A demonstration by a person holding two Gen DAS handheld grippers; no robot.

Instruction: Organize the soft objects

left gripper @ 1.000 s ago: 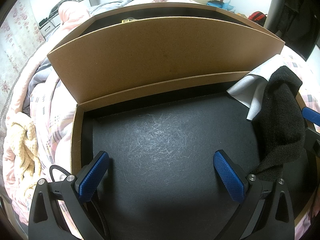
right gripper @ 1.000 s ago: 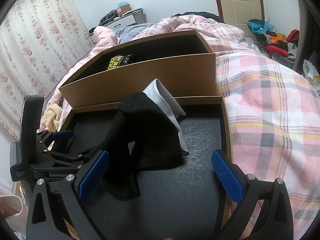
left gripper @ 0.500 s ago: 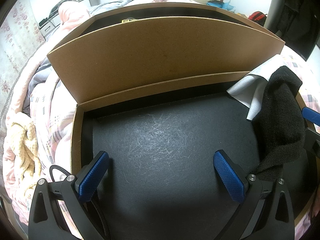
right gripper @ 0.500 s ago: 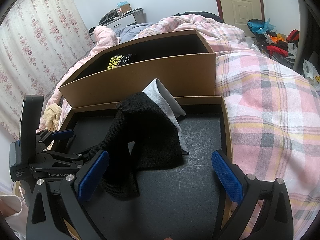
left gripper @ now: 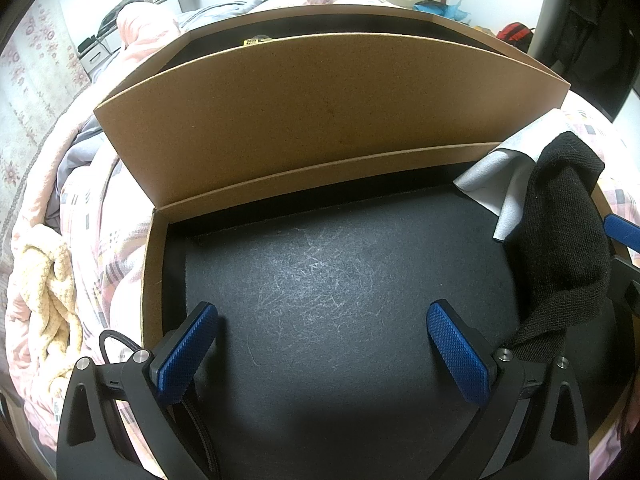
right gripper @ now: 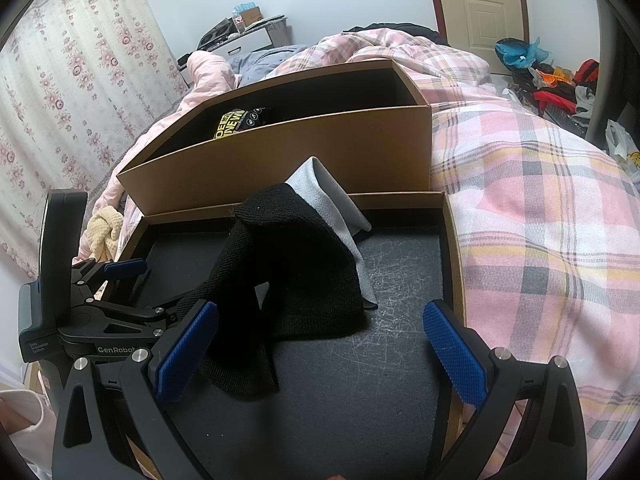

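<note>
— Where is the black cloth [right gripper: 296, 276]?
— It lies in the near tray [right gripper: 454, 248], on top of a gray cloth [right gripper: 332, 204], in front of the tall brown box [right gripper: 304, 160].
— Are the grippers holding it?
— No. The left gripper [left gripper: 322, 354] and the right gripper [right gripper: 320, 354] are both wide apart, holding nothing.

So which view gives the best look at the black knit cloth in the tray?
The right wrist view: the black knit cloth sits mid-frame, draped over the grey cloth inside the tray. The left wrist view only catches it squeezed against the right edge, distorted, its lower end partly hidden behind the left hand-held gripper.
</note>
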